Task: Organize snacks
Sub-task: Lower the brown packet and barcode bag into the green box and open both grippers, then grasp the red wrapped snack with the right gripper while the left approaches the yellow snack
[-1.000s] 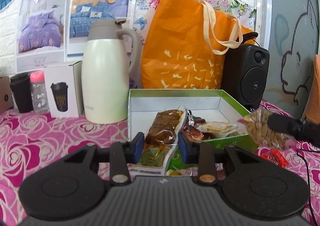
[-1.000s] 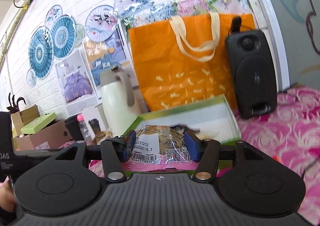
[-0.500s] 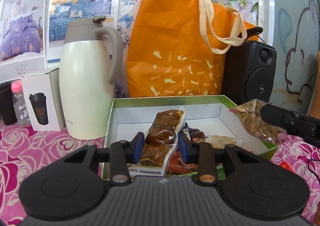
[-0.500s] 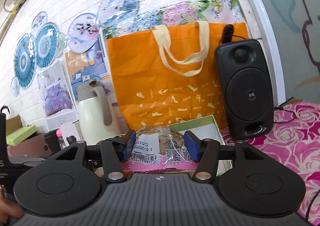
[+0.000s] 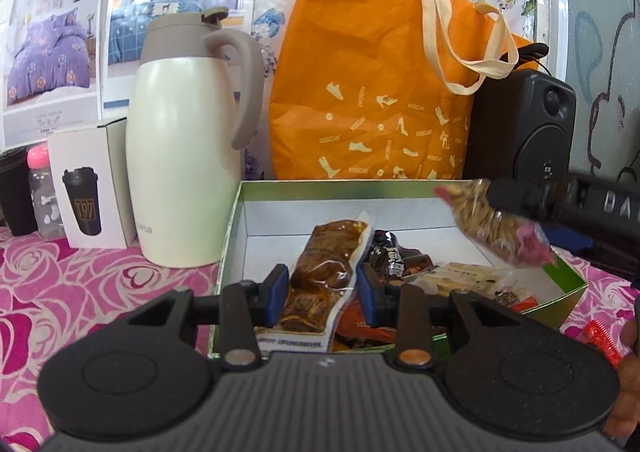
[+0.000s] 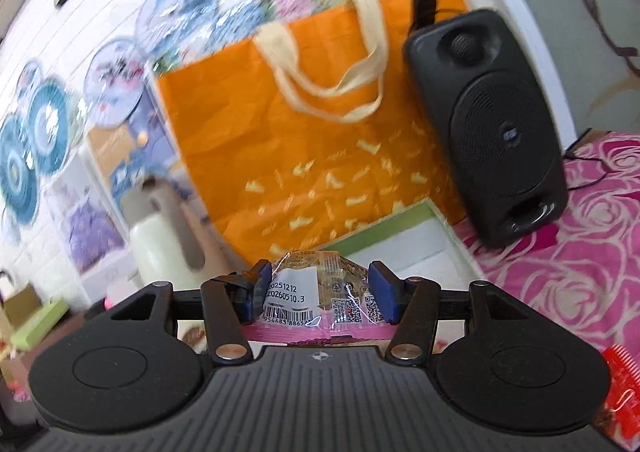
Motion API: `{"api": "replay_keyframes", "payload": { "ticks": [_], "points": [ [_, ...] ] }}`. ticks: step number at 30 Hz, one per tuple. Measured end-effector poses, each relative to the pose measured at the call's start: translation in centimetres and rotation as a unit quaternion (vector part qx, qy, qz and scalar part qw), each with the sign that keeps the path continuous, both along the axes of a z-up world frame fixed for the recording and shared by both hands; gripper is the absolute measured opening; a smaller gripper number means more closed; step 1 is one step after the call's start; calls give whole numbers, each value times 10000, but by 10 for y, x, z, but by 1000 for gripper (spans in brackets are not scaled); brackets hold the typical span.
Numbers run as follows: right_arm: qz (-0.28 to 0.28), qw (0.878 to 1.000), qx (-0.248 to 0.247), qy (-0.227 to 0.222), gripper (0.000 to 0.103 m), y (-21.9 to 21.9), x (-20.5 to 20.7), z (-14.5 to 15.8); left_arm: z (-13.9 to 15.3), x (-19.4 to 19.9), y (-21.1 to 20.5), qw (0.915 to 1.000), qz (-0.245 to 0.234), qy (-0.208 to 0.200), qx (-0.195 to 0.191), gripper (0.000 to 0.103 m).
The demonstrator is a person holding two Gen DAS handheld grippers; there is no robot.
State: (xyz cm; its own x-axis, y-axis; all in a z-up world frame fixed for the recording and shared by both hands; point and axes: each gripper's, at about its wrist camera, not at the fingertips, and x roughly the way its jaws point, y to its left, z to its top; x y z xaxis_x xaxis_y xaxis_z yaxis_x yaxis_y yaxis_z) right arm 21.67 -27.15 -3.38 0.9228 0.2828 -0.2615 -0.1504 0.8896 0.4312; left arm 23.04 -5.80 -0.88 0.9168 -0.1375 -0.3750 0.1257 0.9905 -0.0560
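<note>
A: Both tongs have closed in on the green box (image 5: 560,272). Left tongs (image 5: 322,294) clamp the brown snack pack (image 5: 326,260); right tongs (image 6: 320,292) grip the pink-edged packet (image 6: 316,292) over the rim.

B: Drop-off's close. The jug (image 5: 180,155), orange bag (image 5: 372,91) and speaker (image 6: 492,131) crowd the back; snacks already fill the box.

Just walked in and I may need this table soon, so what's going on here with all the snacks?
A person is sorting snacks into the green box with a handheld gripper in each hand. The left gripper is shut on a brown snack pack over the box's near edge. The right gripper is shut on a clear pink-edged packet, held over the box's right side. Several snacks already lie in the box.
</note>
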Motion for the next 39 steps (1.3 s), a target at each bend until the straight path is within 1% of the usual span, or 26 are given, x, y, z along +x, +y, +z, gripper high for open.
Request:
{"api": "replay_keyframes", "payload": {
  "ticks": [2, 4, 8, 10, 11, 12, 14, 17, 18, 22, 25, 27, 29, 31, 33, 35, 38, 39],
  "points": [
    [6, 9990, -447, -8, 91, 8, -3, -6, -3, 3, 0, 10000, 13, 57, 18, 34],
    [12, 9970, -771, 19, 91, 12, -2, -11, -7, 5, -1, 9999, -7, 90, 45, 35],
    [85, 9966, -810, 103, 92, 11, 0, -14, -10, 5, -5, 9997, -19, 71, 211, 36],
    [133, 9964, -826, 119, 96, 11, 1, -14, -10, 5, -5, 9997, -24, 65, 216, 37],
    [148, 9966, -808, 106, 96, 11, 1, -15, -11, 5, -6, 9997, -31, 63, 238, 37],
    [157, 9969, -771, 95, 100, 10, 0, -15, -11, 4, -6, 9997, -32, 65, 247, 38],
    [212, 9974, -680, 109, 103, 9, 0, -16, -10, 3, -5, 9997, -42, 59, 250, 39],
    [220, 9984, -511, 40, 103, 4, -2, -15, -8, -1, -4, 9997, -50, 18, 257, 45],
    [220, 9988, -438, -1, 103, 1, -4, -13, -6, -4, -4, 9996, -55, -9, 268, 48],
    [92, 9994, -100, -316, 103, -16, -13, -4, 2, -15, -1, 9995, -61, -178, 250, 53],
    [-87, 9987, 161, -468, 103, -33, -24, 7, 6, -24, 3, 9995, -83, -225, 225, 54],
    [-25, 9983, 346, -461, 103, -46, -34, 15, 6, -33, 8, 9994, -103, -245, 204, 54],
    [68, 9982, 378, -462, 103, -58, -47, 23, 3, -45, 11, 9994, -178, -211, 224, 54],
    [142, 9989, 178, -418, 103, -67, -62, 26, -1, -58, 12, 9991, -316, -165, 242, 55],
    [232, 9993, -125, -257, 103, -74, -72, 25, -6, -68, 11, 9983, -539, -70, 229, 56],
    [306, 9987, -404, -26, 103, -78, -79, 19, -10, -74, 6, 9971, -723, 14, 254, 57],
    [185, 9969, -694, 306, 103, -86, -88, 5, -14, -76, -4, 9950, -946, 86, 318, 57],
    [153, 9961, -784, 365, 100, -88, -92, 1, -15, -77, -7, 9943, -1002, 107, 358, 57]
  ]
}}
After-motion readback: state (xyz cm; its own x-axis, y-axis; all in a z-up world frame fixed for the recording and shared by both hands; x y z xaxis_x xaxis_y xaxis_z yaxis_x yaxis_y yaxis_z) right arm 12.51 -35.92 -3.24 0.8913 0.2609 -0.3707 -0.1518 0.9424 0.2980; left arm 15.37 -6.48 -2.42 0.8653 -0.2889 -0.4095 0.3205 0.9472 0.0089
